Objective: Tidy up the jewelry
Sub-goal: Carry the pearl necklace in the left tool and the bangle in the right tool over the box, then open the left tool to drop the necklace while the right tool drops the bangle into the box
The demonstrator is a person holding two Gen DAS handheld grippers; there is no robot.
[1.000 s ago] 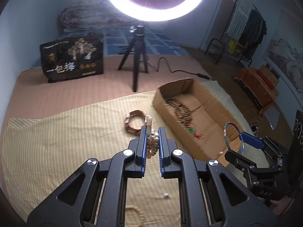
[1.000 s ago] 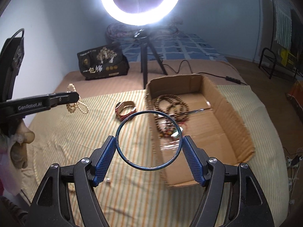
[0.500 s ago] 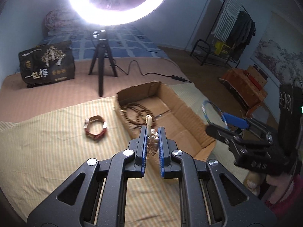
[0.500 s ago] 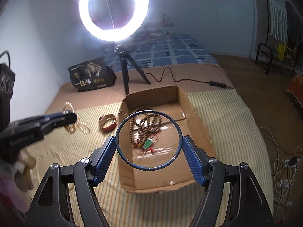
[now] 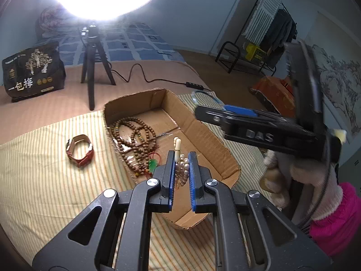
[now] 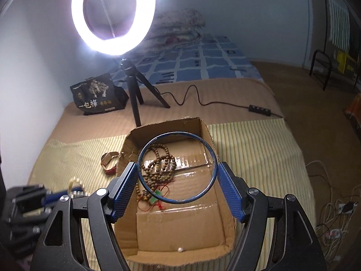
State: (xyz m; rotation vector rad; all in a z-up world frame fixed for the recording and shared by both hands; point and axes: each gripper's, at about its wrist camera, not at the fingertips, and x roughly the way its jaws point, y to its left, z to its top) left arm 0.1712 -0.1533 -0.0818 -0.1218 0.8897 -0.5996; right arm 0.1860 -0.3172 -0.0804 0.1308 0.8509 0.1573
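The left tongs (image 5: 180, 169) are clenched on a pearl bracelet (image 5: 182, 169) above the cardboard box (image 6: 209, 133), while the right tongs (image 6: 177, 174) grasp a blue bangle (image 6: 177, 167) over it. Dropped from here, the bangle may well roll or bounce past the low wall onto the bed. "DAS" is readable on the right tongs' body, "一包梅" on the black bag (image 5: 31, 67).

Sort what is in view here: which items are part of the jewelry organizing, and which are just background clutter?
Part of the job:
cardboard box
brown bead necklace in the box
blue bangle in the right gripper
pearl bracelet in the left gripper
red bracelet on the striped cloth

Lying about:
ring light
tripod
black bag
power cable
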